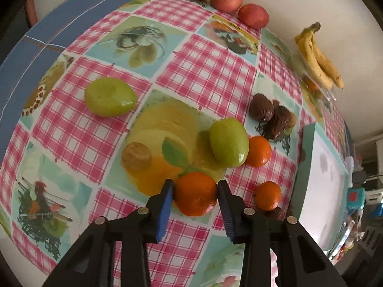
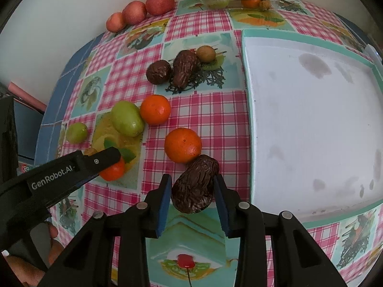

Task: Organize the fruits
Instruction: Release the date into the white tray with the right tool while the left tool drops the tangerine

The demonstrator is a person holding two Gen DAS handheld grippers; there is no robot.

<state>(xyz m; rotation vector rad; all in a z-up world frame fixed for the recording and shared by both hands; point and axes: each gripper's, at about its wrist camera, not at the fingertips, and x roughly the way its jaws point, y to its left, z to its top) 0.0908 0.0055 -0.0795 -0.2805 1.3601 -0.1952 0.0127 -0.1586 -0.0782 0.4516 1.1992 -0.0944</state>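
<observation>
In the left wrist view my left gripper (image 1: 195,190) is shut on an orange mandarin (image 1: 195,195) resting on the checked tablecloth; both blue pads press its sides. The right wrist view shows my right gripper (image 2: 193,185) shut on a wrinkled brown date (image 2: 195,184), which leans against another mandarin (image 2: 183,144). The left gripper (image 2: 107,161) also appears there at the lower left, over its mandarin (image 2: 112,171). A white tray with a teal rim (image 2: 246,100) lies just right of the date.
Two green fruits (image 1: 110,96) (image 1: 228,142), two more mandarins (image 1: 258,150) (image 1: 267,195) and a cluster of dates (image 1: 270,117) lie around. Three red apples (image 1: 226,0) and bananas (image 1: 318,57) on a clear box line the wall. A person's hand (image 2: 26,270) shows at lower left.
</observation>
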